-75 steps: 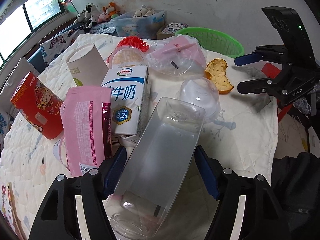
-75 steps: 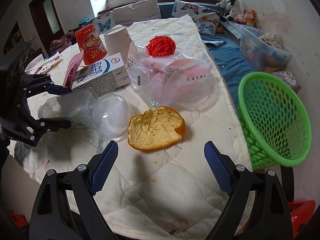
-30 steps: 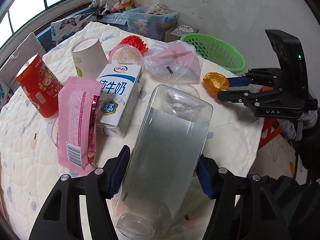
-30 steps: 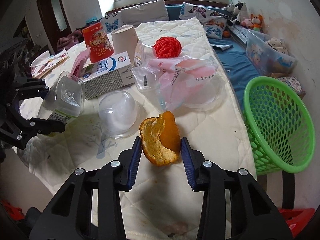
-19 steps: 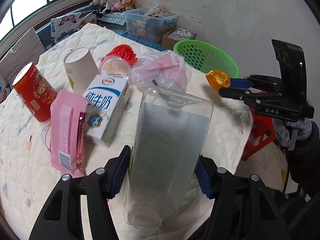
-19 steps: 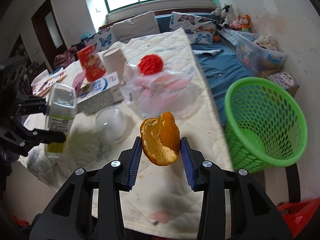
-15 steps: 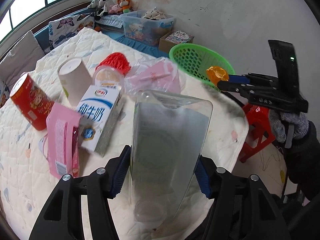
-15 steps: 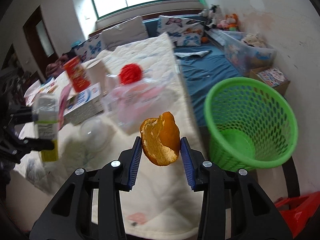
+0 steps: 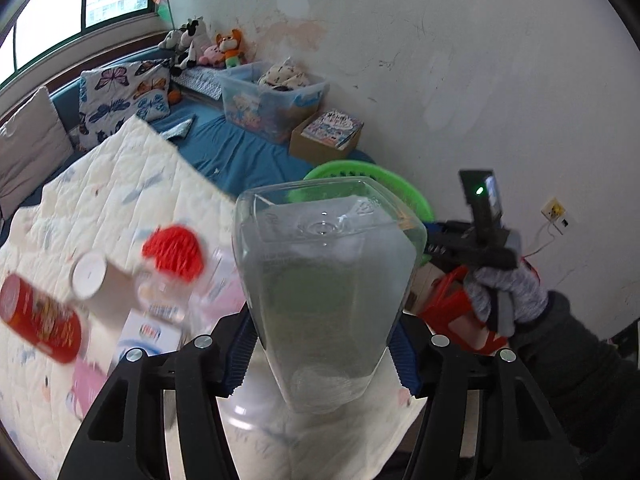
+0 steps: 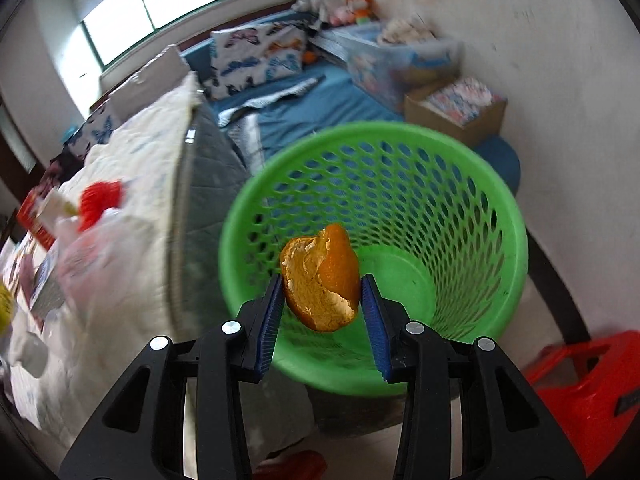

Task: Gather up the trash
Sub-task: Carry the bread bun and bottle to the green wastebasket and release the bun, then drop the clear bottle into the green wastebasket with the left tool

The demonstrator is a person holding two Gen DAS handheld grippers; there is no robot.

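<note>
A lived-in home room, likely a bedroom or playroom. Stuffed toys [image 9: 208, 46] line a window [image 9: 80, 4] ledge above butterfly-print pillows [image 9: 120, 98] and a blue mattress [image 9: 240, 152]. A plastic bin [image 9: 272, 98] of toys and a cardboard box [image 9: 326, 140] of books stand against a stained white wall [image 9: 440, 60]. A quilt [image 9: 108, 196] covers the surface.

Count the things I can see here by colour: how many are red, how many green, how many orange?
Red: 3 (net ball, can, stool)
Green: 1 (basket)
Orange: 1 (orange peel)
Total: 5
</note>
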